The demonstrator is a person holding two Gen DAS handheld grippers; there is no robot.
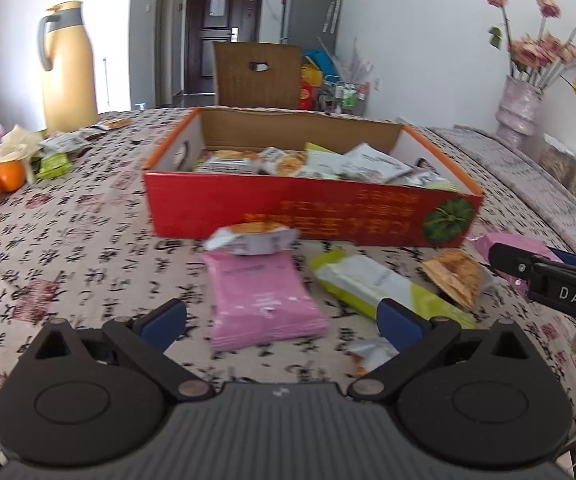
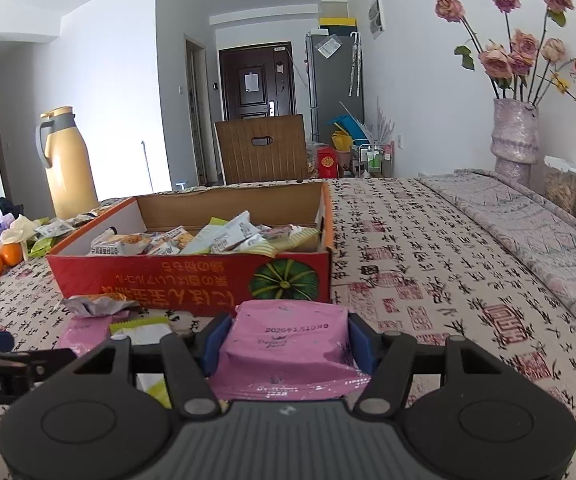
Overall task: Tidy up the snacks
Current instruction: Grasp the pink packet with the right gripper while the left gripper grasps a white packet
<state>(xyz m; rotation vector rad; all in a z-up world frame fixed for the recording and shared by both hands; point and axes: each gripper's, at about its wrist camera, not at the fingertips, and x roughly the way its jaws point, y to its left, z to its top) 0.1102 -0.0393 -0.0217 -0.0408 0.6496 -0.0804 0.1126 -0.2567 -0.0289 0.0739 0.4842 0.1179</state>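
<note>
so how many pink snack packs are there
2: one pink pack gripped between the right gripper fingers, another pink pack lying on the tablecloth before the red box. More may be hidden inside.

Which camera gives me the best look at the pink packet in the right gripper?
The right wrist view: the pink packet fills the centre, clamped between the right gripper's blue pads. The left wrist view shows only a pink edge behind the gripper's black fingers.

Red box (image 2: 192, 284) stands at 12 o'clock, its near wall blocking a level approach; its open top is unobstructed. Loose packets (image 1: 383, 288) crowd the tablecloth (image 2: 447, 280) just before that wall. From 1 to 3 o'clock the cloth lies bare. Yellow jug (image 2: 68, 168) and oranges (image 2: 2, 260) block 10 o'clock; vase (image 2: 515, 136) stands at 2 o'clock.
</note>
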